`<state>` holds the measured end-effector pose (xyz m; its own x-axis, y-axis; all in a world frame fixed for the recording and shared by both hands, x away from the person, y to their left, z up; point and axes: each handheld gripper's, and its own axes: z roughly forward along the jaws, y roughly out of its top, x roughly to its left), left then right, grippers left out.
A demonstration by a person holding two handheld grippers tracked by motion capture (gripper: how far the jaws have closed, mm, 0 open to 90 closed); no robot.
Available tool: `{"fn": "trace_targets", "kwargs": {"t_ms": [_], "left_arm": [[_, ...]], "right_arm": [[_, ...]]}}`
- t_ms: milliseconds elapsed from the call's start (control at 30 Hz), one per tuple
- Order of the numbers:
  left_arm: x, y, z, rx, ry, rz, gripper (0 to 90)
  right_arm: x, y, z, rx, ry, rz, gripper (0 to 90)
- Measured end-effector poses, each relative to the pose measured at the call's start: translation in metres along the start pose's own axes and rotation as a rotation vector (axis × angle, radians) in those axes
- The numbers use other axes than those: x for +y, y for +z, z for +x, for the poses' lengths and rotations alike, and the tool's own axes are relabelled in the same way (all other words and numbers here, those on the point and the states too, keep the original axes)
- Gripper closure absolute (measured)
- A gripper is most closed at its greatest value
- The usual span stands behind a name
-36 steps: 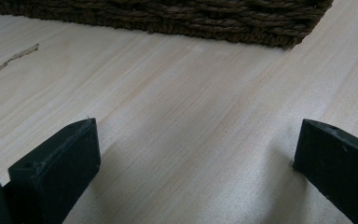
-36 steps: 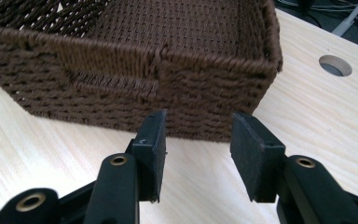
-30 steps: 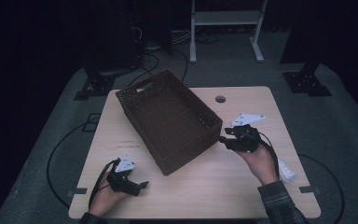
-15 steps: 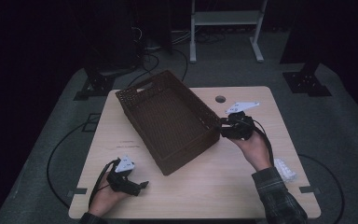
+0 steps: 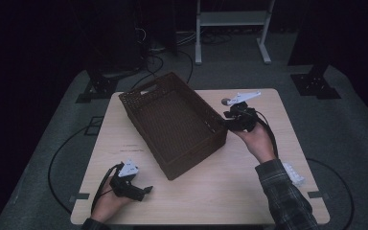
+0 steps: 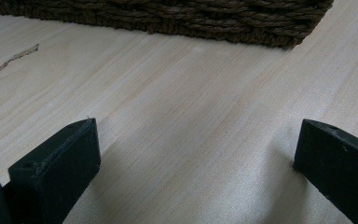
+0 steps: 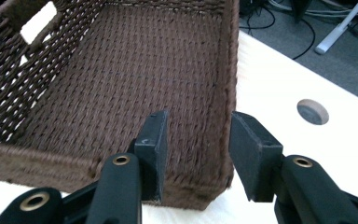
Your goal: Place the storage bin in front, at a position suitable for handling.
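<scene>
- The wicker basket point(image 5: 175, 123) lies empty mid-table, long axis running diagonally from far left to near right.
- The right gripper point(image 5: 229, 117), much the nearer, is at its right wall, half-spread jaws straddling that rim point(image 7: 228, 74), not yet pinching.
- The left gripper point(image 5: 146, 190) rests spread and empty on the table point(image 6: 191, 121).

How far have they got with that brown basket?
Early on. The woven basket sits empty on the table, nothing lifted. In hand: the right gripper has one jaw inside the basket's corner wall and one outside, not yet pressing. The left gripper rests open on bare wood. Left: closing on the rim and moving it.
</scene>
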<state>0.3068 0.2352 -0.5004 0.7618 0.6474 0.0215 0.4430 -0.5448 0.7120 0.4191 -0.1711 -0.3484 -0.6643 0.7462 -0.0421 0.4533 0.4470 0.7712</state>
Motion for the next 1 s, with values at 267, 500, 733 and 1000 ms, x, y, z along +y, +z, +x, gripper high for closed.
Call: {"fn": "trace_targets", "kwargs": {"t_ms": [267,500,733,1000], "left_arm": [[0.000,0.000,0.000,0.000,0.003,0.002,0.0],[0.000,0.000,0.000,0.000,0.003,0.003,0.0],[0.000,0.000,0.000,-0.001,0.001,0.003,0.0],[0.000,0.000,0.000,-0.003,0.001,0.006,0.0]], "right_arm": [[0.019,0.011,-0.007,-0.003,-0.015,0.025,57.3],[0.031,0.028,-0.012,-0.009,-0.015,0.040,59.7],[0.040,0.051,-0.023,-0.004,0.006,0.076,61.0],[0.037,0.072,-0.030,0.004,0.038,0.118,67.1]]}}
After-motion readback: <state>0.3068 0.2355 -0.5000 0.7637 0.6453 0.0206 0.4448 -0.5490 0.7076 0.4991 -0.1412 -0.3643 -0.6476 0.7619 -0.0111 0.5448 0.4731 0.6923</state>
